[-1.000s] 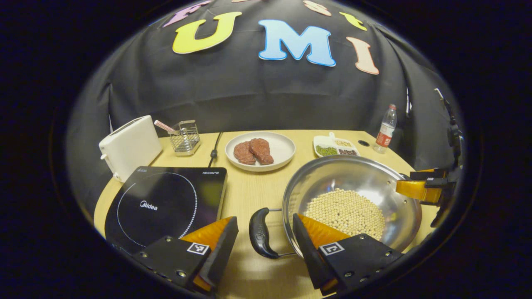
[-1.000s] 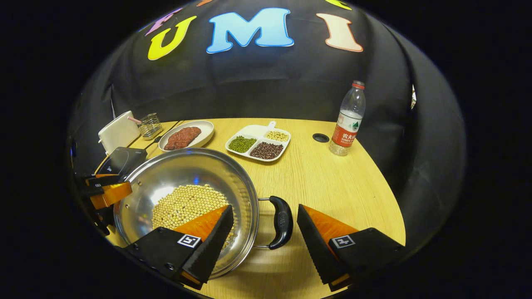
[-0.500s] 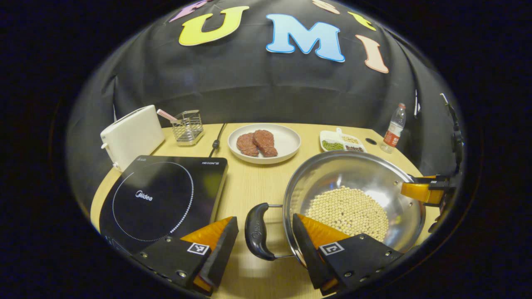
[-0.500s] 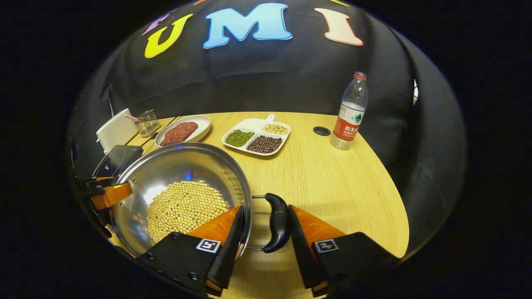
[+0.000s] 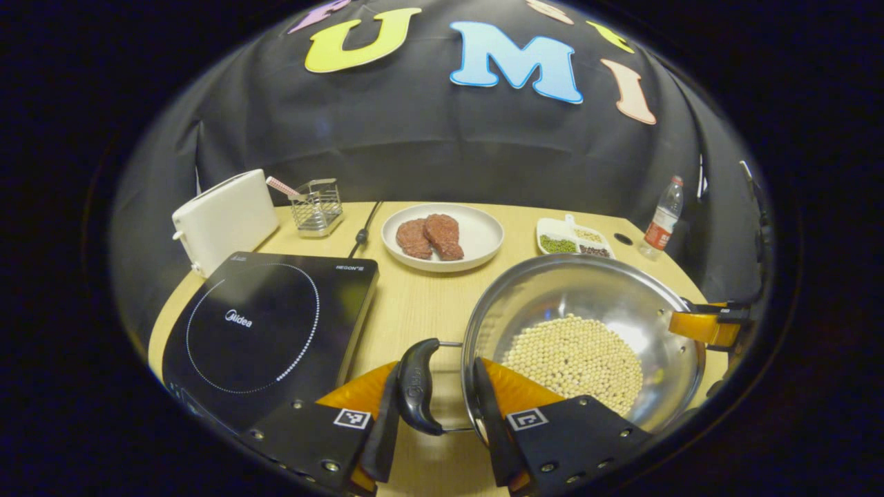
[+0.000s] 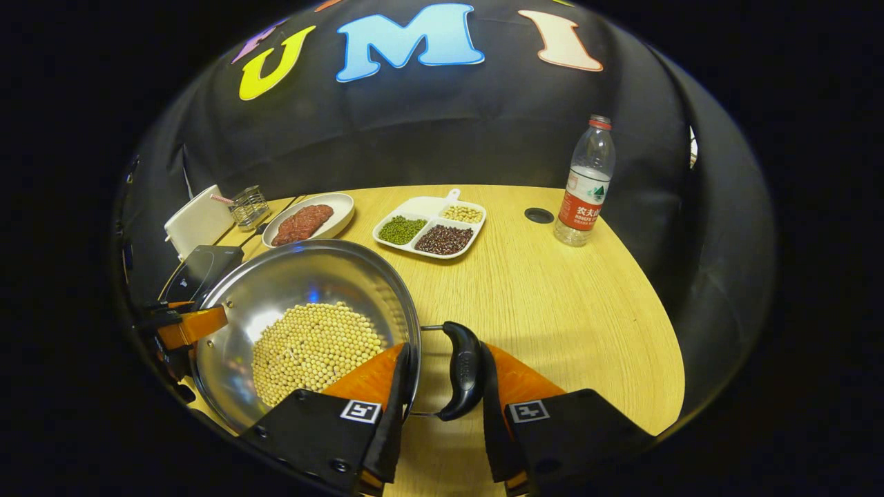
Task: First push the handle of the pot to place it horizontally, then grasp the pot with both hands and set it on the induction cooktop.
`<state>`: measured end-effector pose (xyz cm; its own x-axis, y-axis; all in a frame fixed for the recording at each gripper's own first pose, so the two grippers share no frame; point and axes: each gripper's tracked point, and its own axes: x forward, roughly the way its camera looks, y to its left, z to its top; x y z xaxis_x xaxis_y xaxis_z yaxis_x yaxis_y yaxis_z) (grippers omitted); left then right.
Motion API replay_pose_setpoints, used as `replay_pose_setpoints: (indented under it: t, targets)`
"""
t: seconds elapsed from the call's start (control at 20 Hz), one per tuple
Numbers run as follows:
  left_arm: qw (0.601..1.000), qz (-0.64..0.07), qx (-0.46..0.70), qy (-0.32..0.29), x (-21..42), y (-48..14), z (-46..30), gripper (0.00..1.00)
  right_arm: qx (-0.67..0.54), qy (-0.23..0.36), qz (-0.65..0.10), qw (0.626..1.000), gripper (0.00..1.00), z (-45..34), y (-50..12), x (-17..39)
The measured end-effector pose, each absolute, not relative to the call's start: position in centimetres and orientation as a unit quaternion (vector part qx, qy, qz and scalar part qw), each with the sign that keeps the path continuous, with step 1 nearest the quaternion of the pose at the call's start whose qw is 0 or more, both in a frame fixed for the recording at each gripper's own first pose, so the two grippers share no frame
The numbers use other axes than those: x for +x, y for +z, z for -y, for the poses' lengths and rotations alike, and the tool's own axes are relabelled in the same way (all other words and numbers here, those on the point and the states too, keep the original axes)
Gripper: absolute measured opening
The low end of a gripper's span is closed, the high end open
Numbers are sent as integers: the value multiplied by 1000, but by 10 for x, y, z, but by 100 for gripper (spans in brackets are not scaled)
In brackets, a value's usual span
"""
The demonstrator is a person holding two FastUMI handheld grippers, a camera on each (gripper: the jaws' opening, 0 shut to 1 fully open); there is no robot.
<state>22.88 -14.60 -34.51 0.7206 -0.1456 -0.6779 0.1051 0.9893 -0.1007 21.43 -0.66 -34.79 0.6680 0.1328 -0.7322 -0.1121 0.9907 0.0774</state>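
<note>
Since that steel pot (image 5: 583, 331) is wide, shiny and loaded with loose beans (image 5: 577, 355), you should expect it to feel heavy and tippy, so take it by the two black side handles and keep it level. It sits on the surface (image 6: 552, 297) just right of the induction cooktop (image 5: 266, 324), not on it yet. Your left gripper (image 5: 429, 404) has narrowed right down around the left handle (image 5: 414, 395); whether both fingers press on it, I can't tell. Your right gripper (image 6: 442, 386) looks clamped on the right handle (image 6: 463, 371), fingers against both sides. I'd say lift both together, slowly.
</note>
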Motion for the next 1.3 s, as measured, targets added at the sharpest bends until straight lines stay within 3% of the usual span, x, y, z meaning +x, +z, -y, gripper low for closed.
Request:
replay_pose_setpoints:
  t: [0.15, 0.25, 0.5, 0.75, 0.8, 0.9, 0.95, 1.05, 1.3]
  targets:
    - [927, -367, -31, -66, 228, -338, 142, 53, 16, 67, -401, 914, 53, 4, -340, 212]
    - [930, -360, -33, -70, 228, -328, 137, 58, 11, 66, -394, 917, 49, 0, -328, 209]
    - [931, -354, -32, -85, 229, -302, 115, 59, 16, 51, -387, 920, 53, -19, -301, 200]
    - [933, -343, -22, -103, 238, -281, 85, 53, 28, 36, -378, 925, 49, -47, -281, 188]
    - [934, -341, -21, -105, 239, -278, 78, 56, 29, 34, -377, 925, 49, -54, -278, 188]
    - [934, -339, -22, -108, 240, -273, 66, 56, 30, 31, -372, 927, 53, -65, -271, 187]
    - [934, -338, -24, -109, 241, -272, 60, 56, 30, 30, -369, 928, 49, -71, -268, 187]
    - [935, -335, -26, -110, 245, -268, 48, 56, 32, 28, -366, 930, 53, -82, -264, 187]
    - [934, -336, -28, -117, 253, -266, 20, 56, 37, 22, -364, 931, 49, -109, -254, 185]
